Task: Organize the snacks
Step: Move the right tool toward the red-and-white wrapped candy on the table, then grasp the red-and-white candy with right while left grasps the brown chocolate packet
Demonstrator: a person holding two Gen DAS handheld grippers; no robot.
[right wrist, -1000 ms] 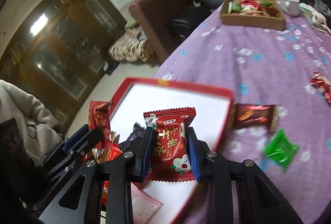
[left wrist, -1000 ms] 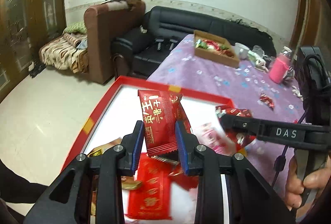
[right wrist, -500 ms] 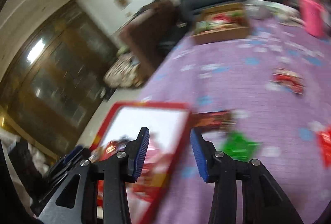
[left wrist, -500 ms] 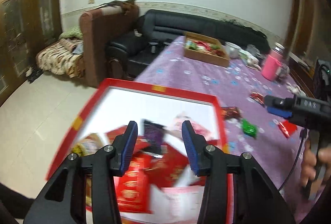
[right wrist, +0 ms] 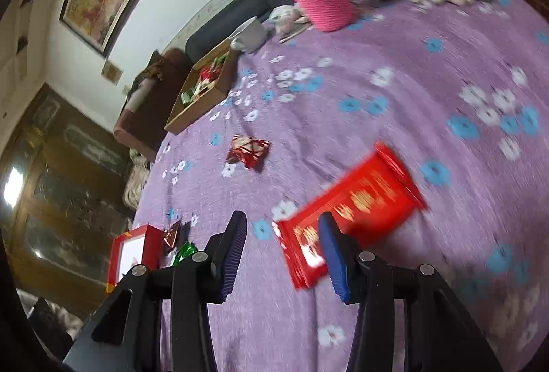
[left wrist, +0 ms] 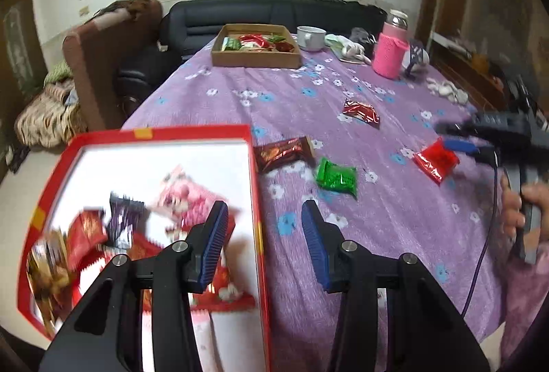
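Observation:
My left gripper is open and empty above the right rim of a red box with a white inside that holds several snack packets. On the purple cloth to its right lie a brown packet, a green packet, a red patterned packet and a bright red packet. My right gripper is open and empty just above that bright red packet; it also shows in the left wrist view. The red box corner shows at the right wrist view's lower left.
A cardboard tray of snacks, a white cup, a pink-sleeved bottle and bits of clutter stand at the table's far end. A black sofa and a brown armchair lie beyond. The table edge falls away left of the box.
Both grippers let go of their red packets into the red box and opened. The right gripper then swung right to the bright red packet; the left moved right over the box rim.

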